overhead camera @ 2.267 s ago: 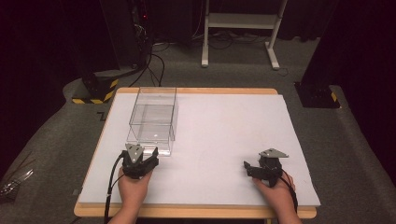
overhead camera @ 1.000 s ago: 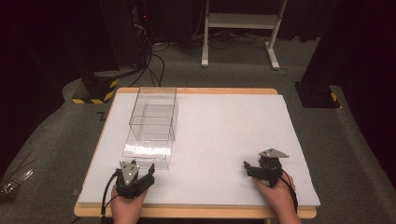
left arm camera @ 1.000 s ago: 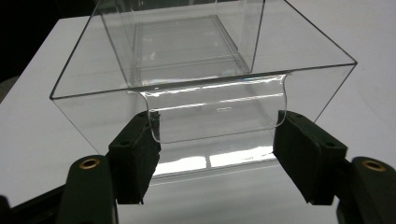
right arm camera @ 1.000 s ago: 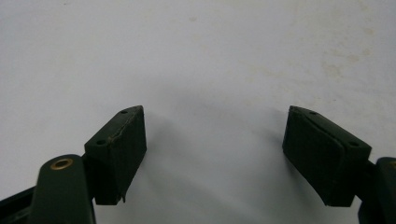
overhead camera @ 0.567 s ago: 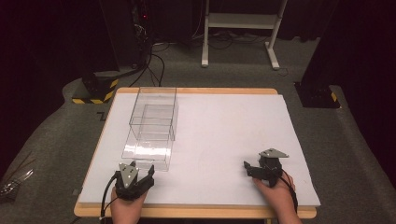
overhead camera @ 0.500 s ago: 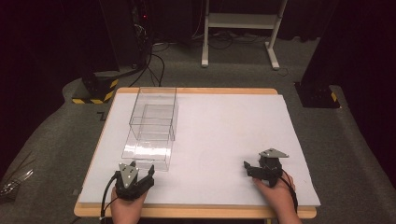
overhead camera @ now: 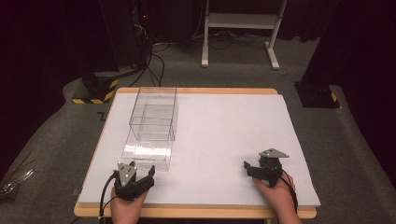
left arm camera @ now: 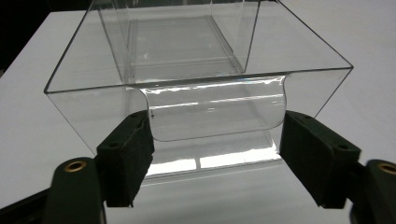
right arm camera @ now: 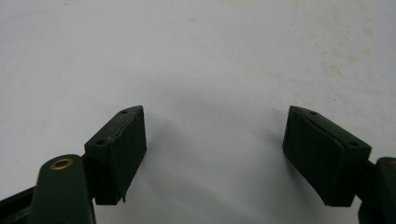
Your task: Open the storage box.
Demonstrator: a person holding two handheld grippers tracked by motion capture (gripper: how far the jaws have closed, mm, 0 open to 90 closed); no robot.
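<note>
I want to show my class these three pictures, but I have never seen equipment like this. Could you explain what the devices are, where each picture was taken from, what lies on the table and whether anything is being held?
A person sits at a white-topped table and holds a hand tool in each hand: a gripper with two black jaws that open and shut like tongs. The high view looks down from above the person, with the left gripper at the left and the right gripper at the right. The other two pictures come from small cameras riding on the grippers, looking along their jaws. On the table stands a clear plastic box with a clear drawer pulled partway out towards the person. The left gripper's jaws have just been opening; they stand apart beside the drawer's front, not pressing it. The right gripper's jaws are open over bare table. Nothing is held.
</note>
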